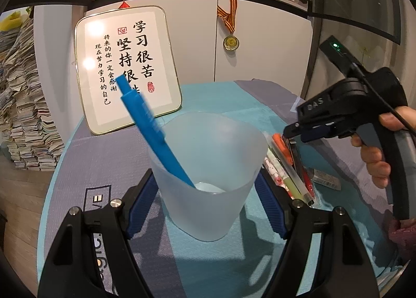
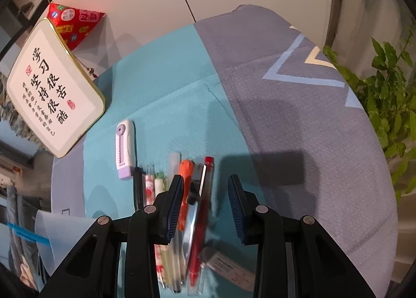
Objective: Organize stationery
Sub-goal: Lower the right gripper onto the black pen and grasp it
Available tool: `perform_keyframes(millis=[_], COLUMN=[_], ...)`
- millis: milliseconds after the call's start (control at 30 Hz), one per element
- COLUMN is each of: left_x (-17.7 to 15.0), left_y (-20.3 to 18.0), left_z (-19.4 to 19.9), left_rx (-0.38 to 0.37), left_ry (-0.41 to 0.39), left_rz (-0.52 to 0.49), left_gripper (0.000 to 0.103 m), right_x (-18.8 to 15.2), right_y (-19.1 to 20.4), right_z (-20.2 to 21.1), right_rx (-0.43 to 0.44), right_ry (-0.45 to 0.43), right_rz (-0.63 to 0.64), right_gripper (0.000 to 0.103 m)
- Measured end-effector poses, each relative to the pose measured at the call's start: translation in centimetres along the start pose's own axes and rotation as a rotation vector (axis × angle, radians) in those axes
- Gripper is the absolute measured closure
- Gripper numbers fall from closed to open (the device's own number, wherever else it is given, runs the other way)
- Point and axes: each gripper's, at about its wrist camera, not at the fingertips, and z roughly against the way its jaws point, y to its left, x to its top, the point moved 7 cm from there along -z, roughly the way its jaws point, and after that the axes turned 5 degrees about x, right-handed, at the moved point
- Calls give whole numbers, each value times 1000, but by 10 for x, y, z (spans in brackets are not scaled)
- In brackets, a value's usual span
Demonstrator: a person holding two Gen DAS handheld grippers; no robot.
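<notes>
My left gripper [image 1: 205, 204] is shut on a translucent plastic cup [image 1: 208, 181] and holds it upright on the table. A blue pen [image 1: 148, 126] leans in the cup. To the cup's right lies a row of pens [image 1: 291, 170]. My right gripper [image 2: 205, 201] is open and empty, hovering over that row: an orange marker [image 2: 185, 181], a red pen [image 2: 200, 220] and a metal clip. It also shows in the left wrist view [image 1: 293, 129]. The cup edge [image 2: 52, 240] shows at the lower left of the right wrist view.
A lilac and white correction tape [image 2: 124, 147] lies left of the pens. A small eraser box [image 2: 228, 264] lies near them. A framed calligraphy plaque [image 1: 124, 69] leans at the table's back. A green plant [image 2: 390, 95] stands to the right. The table has a blue and grey cloth [image 2: 299, 116].
</notes>
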Motion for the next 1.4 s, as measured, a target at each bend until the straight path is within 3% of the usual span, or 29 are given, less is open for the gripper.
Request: perform_keyframes(millis=[133, 200, 433, 667, 1133, 1400], left_x=[0, 0, 0, 0, -1, -1], left_y=[0, 0, 0, 0, -1, -1], left_z=[-1, -1, -3, -3, -4, -4], left_rx=[-1, -2, -3, -4, -12, -11], left_ry=[4, 6, 13, 13, 21, 21], left_rz=[-1, -1, 0, 0, 3, 3], left_gripper=[28, 28, 28, 28, 28, 28], right_x=[2, 2, -1, -11, -22, -33], right_y=[7, 7, 8, 17, 67, 105], right_z=[-7, -7, 16, 70, 149, 171], right_rx=[-41, -49, -13, 39, 42, 104], right_ry=[-7, -13, -74, -176, -358, -390], right_rz=[35, 43, 50, 97, 260, 350], right_gripper=[71, 88, 89, 89, 90, 90])
